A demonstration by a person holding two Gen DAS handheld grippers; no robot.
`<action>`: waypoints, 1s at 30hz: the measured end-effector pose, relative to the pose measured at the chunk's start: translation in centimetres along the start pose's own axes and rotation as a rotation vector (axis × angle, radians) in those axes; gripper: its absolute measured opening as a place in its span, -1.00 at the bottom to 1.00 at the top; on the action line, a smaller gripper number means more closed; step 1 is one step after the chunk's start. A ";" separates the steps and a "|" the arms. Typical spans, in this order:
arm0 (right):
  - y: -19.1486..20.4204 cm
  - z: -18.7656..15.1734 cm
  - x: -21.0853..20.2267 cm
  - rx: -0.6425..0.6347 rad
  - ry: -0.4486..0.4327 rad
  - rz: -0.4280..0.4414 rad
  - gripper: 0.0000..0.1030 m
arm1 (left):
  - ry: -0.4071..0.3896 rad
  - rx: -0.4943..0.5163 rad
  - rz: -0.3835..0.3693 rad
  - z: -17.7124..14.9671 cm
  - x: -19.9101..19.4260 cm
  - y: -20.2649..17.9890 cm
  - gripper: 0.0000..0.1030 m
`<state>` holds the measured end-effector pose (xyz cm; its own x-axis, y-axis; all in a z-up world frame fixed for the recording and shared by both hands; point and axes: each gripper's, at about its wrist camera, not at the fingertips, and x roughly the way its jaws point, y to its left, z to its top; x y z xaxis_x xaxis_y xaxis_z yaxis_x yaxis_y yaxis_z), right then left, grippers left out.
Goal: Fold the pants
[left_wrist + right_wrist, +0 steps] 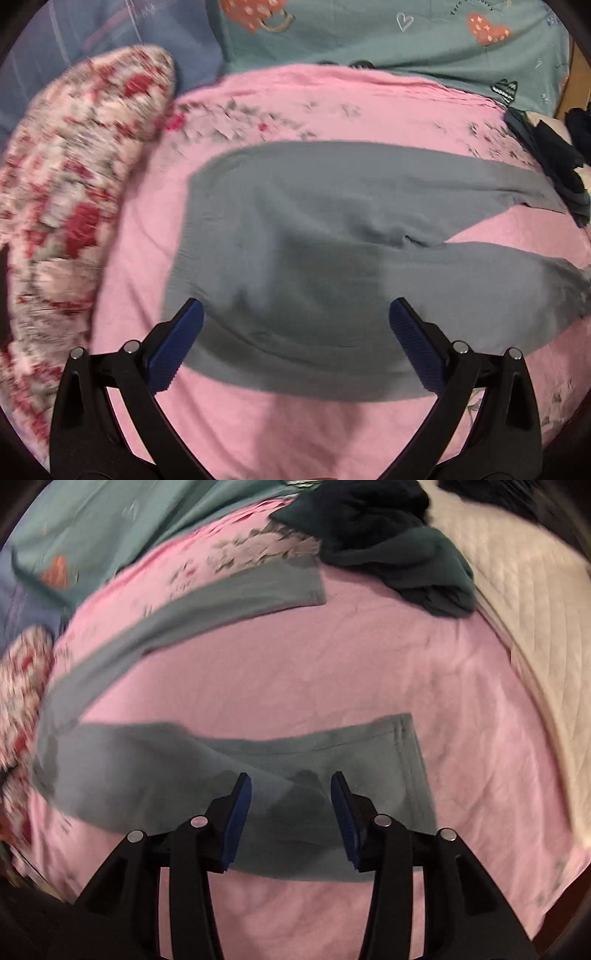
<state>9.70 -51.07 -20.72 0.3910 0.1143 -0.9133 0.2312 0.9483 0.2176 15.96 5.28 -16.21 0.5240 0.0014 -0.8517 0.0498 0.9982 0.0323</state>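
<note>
On the pink bedspread (147, 258) our grey pants (295, 229) lie flat, legs splayed rightward (unfolded yet), left gripper (295, 343) spread wide over the waist, right gripper (291, 819) open, empty, above the near leg's hem.

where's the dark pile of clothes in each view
Left wrist view: dark pile of clothes at the far right edge, past the pants legs.
Right wrist view: the pile at top centre-right, beyond the far leg's cuff.
Shared landmark: the pink sheet under the pants.
</note>
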 end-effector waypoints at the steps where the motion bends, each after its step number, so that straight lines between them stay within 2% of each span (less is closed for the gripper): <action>1: -0.5 0.0 0.2 0.007 -0.021 0.001 -0.15 | 0.035 0.005 -0.020 -0.1 1.5 0.4 0.96; 3: -1.9 0.4 0.1 0.076 -0.038 0.027 -0.19 | 0.097 0.012 -0.008 -0.7 3.7 1.2 0.96; 4: -2.7 0.6 -0.3 0.130 -0.046 0.013 -0.19 | 0.124 0.012 0.004 -1.1 4.6 1.8 0.96; 5: -3.6 1.1 -0.7 0.196 -0.061 -0.009 -0.18 | 0.139 0.008 0.011 -1.6 5.2 2.4 0.96; 7: -4.7 1.7 -1.7 0.269 -0.119 0.019 -0.17 | 0.166 -0.006 0.030 -2.4 5.7 3.2 0.96; 10: -4.4 2.7 -1.5 0.167 -0.111 -0.101 -0.15 | 0.157 -0.016 0.038 -3.2 5.3 3.6 0.96; 14: -4.2 3.4 1.1 0.037 -0.015 -0.149 -0.15 | 0.155 -0.038 0.091 -3.6 5.0 3.0 0.96; 15: -4.0 3.5 1.0 0.013 -0.017 -0.141 -0.27 | 0.156 -0.045 0.106 -3.8 5.1 2.9 0.96; 16: -3.8 3.7 1.0 -0.005 -0.009 -0.131 -0.54 | 0.157 -0.055 0.123 -3.8 5.1 2.7 0.96; 18: -3.5 4.1 0.7 -0.040 -0.001 -0.128 -0.80 | 0.157 -0.083 0.141 -3.9 5.1 2.4 0.96; 24: -4.6 5.2 -0.3 -0.058 -0.068 -0.176 -0.82 | 0.158 -0.118 0.186 -4.0 5.4 1.7 0.96; 28: -4.4 5.4 1.9 -0.078 -0.023 -0.214 -0.80 | 0.157 -0.148 0.198 -4.2 5.3 1.6 0.96; 29: -4.2 5.4 1.9 -0.096 -0.028 -0.226 -0.77 | 0.157 -0.154 0.200 -4.2 5.3 1.6 0.96; 30: -4.0 5.4 1.6 -0.101 -0.020 -0.235 -0.57 | 0.156 -0.158 0.202 -4.3 5.2 1.6 0.96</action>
<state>14.24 -56.30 -21.15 0.3542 -0.1179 -0.9277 0.2285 0.9729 -0.0364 15.16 7.16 -22.82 0.3726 0.1975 -0.9067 -0.1816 0.9737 0.1374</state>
